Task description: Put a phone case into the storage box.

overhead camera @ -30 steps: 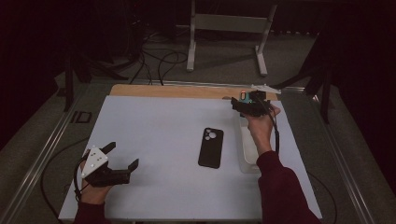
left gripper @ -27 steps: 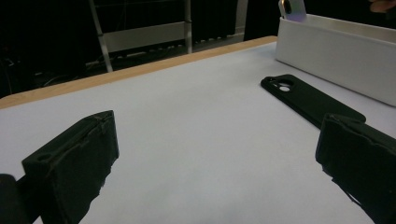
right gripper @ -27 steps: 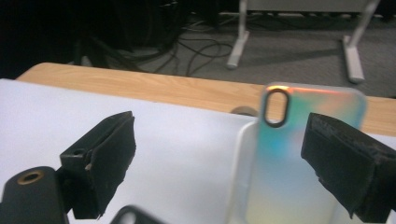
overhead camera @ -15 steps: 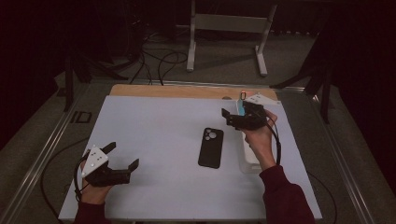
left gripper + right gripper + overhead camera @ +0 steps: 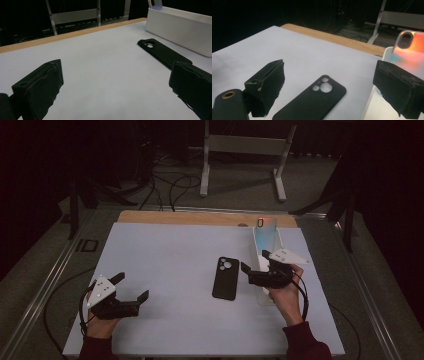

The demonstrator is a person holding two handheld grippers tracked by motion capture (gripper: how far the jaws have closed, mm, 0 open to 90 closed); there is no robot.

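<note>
Dark room, white table (image 5: 165, 255): right tool (image 5: 255, 272), jaws wide and empty, nears the flat black rubbery phone case (image 5: 226, 278) beside a white tray (image 5: 263, 296); its thin edge could slip the jaws.

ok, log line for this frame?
right gripper: open, empty, beside black phone case | left gripper: open, empty, near table edge | iridescent case: in white tray

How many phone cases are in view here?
2: a black case flat on the table, and an iridescent case propped in the white tray. More could lie hidden inside it.
</note>
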